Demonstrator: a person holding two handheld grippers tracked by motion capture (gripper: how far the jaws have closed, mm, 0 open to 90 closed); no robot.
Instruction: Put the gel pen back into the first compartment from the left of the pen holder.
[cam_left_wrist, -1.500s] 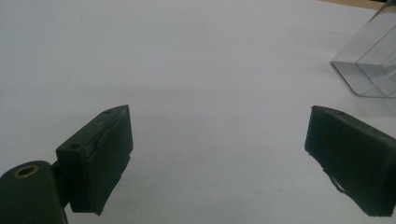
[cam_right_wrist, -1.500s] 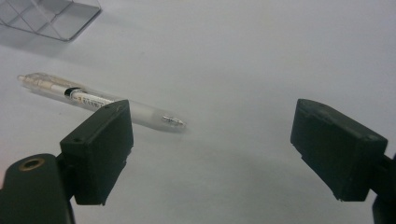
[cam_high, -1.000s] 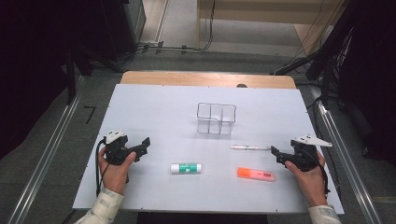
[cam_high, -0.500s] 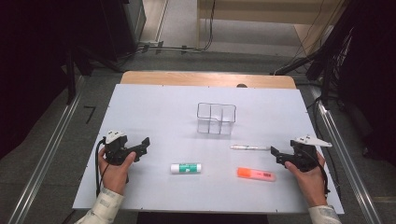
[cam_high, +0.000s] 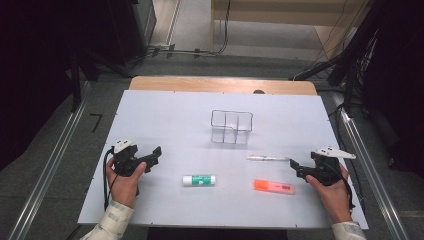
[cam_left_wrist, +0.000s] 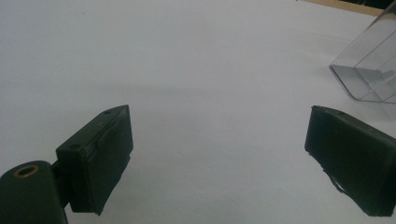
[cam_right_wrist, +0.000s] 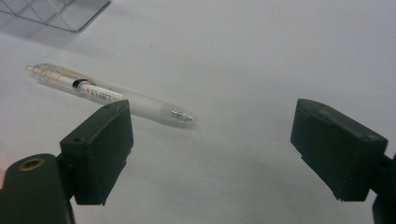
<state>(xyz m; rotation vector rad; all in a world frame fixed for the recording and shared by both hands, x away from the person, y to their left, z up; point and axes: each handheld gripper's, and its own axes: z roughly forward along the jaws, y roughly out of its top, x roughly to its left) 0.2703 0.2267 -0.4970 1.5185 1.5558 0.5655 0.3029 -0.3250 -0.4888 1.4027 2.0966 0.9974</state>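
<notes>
Pen lies loose ahead of my right fingers — an easy one to knock away

Pen (cam_right_wrist: 109, 95) rests flat on the table (cam_high: 165, 125), just ahead of my right gripper (cam_right_wrist: 210, 149), nearer the left-hand finger (cam_right_wrist: 95, 151) than the gap's middle. Both fingers stand wide apart, holding nothing. My left gripper (cam_left_wrist: 219, 163) is likewise spread and empty, the clear organiser (cam_left_wrist: 369, 70) well beyond it. I judge the risk is rolling: advancing off-centre, that nearer finger would nudge the barrel aside, or pinch its tapered tip and squirt it free.
</notes>
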